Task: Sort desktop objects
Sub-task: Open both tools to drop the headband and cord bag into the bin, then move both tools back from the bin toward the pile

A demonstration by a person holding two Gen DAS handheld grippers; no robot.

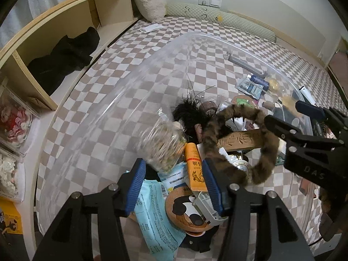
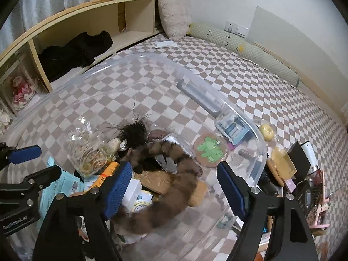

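A large clear plastic bin (image 1: 121,100) sits on the checkered bed and holds a pile of small objects. A brown furry headband (image 1: 267,152) lies on top, also in the right wrist view (image 2: 165,200). Under it are a carved wooden block (image 1: 239,140), an orange tube (image 1: 194,167), a bag of rubber bands (image 1: 161,148), a black feather tuft (image 1: 191,111), a panda cork coaster (image 1: 187,211) and a pale blue packet (image 1: 152,215). My left gripper (image 1: 174,184) is open over the pile's near side. My right gripper (image 2: 174,187) is open above the headband.
A frog coaster (image 2: 209,150), a sachet (image 2: 233,129) and a grey bar (image 2: 200,96) lie in the bin's far part. Outside it on the right are a yellow box (image 2: 281,159) and a black box (image 2: 299,161). A wooden shelf (image 1: 65,28) runs along the left.
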